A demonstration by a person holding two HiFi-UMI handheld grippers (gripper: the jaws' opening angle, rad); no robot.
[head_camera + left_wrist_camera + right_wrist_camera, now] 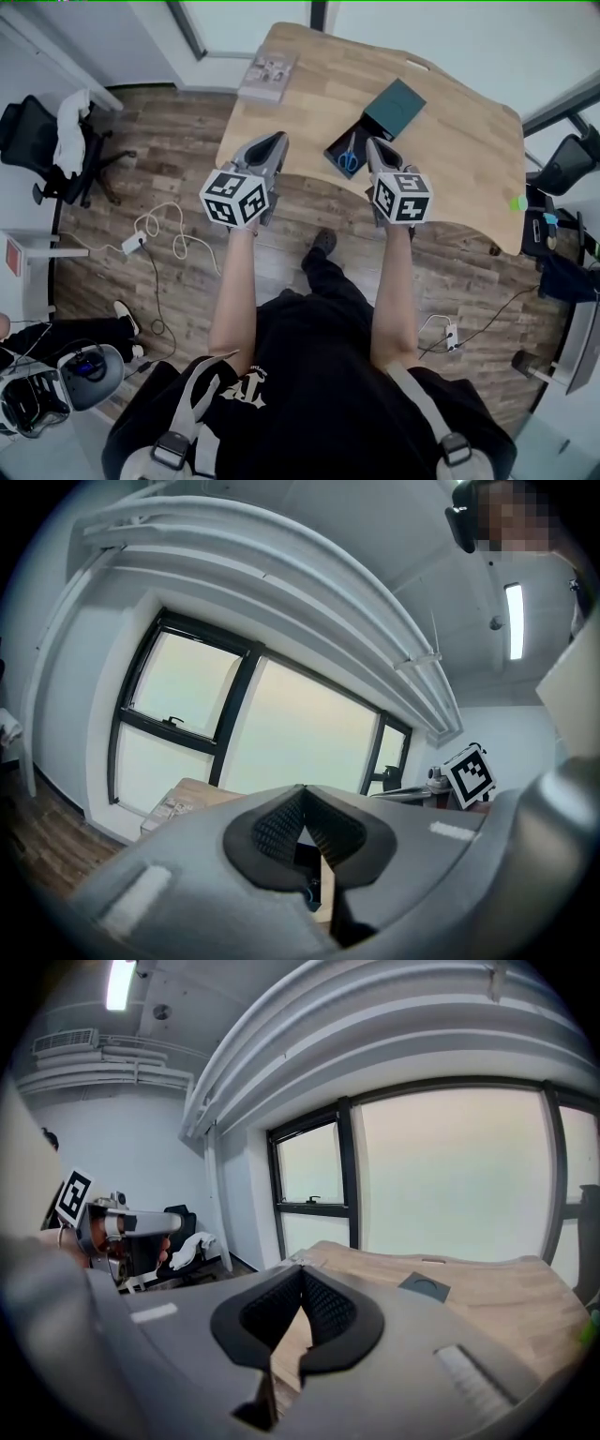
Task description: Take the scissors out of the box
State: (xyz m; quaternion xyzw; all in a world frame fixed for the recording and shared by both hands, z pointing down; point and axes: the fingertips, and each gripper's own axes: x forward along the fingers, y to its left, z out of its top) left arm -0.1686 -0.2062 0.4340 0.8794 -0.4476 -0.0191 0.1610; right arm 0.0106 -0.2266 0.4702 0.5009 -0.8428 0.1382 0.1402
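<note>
Now, scissors point(348, 156): blue-handled, lying in the open dark box point(362, 128) near the table's point(450, 159) front edge.
Long axis: handles toward the person, blades pointing away and a little right, along the box.
Nearer claw: right gripper point(375, 145), just beside the box's right side; the scissors lie slightly left of its tip.
Right jaws: together, nothing between them.
Left gripper point(278, 139): jaws together, empty, well left of the box.
Edges: box walls flank the scissors; the lid point(396, 105) rests at the box's far end.
Open room: bare tabletop right of the box; a booklet point(268, 77) lies well apart at the far-left corner.
Next move, judged: the right jaws must part before reaching in.
</note>
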